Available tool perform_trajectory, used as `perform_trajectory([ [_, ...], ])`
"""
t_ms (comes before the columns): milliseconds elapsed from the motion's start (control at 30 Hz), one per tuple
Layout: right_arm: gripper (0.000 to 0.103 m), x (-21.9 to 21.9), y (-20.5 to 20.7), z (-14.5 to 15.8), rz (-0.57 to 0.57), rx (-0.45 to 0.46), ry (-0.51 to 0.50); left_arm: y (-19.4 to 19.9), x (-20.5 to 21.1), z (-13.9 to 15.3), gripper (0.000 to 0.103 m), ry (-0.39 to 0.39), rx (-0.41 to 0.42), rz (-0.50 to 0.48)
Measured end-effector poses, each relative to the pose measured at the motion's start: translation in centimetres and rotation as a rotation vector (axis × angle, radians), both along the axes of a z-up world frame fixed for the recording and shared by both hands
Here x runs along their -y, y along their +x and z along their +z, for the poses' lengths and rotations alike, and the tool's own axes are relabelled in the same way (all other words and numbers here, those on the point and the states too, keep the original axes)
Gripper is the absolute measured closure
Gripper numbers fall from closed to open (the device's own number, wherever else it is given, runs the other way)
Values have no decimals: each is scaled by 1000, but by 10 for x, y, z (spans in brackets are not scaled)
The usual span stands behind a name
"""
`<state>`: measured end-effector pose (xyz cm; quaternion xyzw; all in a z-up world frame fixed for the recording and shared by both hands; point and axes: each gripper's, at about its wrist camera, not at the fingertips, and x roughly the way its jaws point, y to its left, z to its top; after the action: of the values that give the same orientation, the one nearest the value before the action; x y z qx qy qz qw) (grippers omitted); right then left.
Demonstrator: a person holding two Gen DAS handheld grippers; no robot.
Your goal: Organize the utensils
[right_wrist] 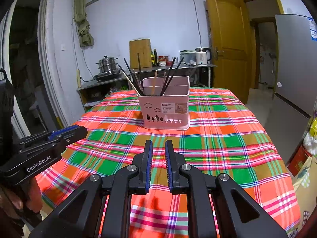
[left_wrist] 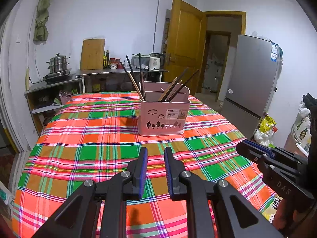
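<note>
Straight ahead of both hand-held grippers lies a table under a bright plaid cloth of orange, green and pink (left_wrist: 83, 130), and it fills most of each view. Beyond the table's far edge a steel counter (left_wrist: 122, 71) carries a stacked steel steamer pot (left_wrist: 57, 62) and a white kettle (left_wrist: 155, 61), with a yellow wooden door (left_wrist: 184, 45) and a grey fridge (left_wrist: 251, 75) off to the right. On the cloth, well in front of the fingertips and apart from them, stands a pink plastic utensil basket with tree and cloud cut-outs (right_wrist: 165, 109) (its label reads BASKET). Dark and pale wooden chopsticks (right_wrist: 136, 79) lean upright in its compartments, some tilting left, others right. The left gripper (left_wrist: 155, 152) hovers over the near cloth, its blue-padded jaws only slightly parted with nothing between them. The right gripper (right_wrist: 158, 145) sits just beside it at like height, jaws likewise narrowly apart and empty.
</note>
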<state>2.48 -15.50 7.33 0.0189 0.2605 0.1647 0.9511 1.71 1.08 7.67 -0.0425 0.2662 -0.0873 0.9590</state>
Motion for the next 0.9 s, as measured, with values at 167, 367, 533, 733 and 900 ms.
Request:
perform_trajectory([
  [167,90,0,-1,-1,-1,0,-1,-1,1,0,87,4,1,-1],
  [367,90,0,-2,-2,-4,-1,0,-2,3,0,87,7,1,1],
  [533,90,-1,-3,-4,-6,-7,-1,-2,5,-1,87,18,0,0],
  [733,90,-1,-4,-5,-7,-14,-2,-4,7,-2,87,24,0,-3],
  [900,90,-2,-5,-5,-9,-17,-1,-4,5,-3,87,18,-5,-3],
])
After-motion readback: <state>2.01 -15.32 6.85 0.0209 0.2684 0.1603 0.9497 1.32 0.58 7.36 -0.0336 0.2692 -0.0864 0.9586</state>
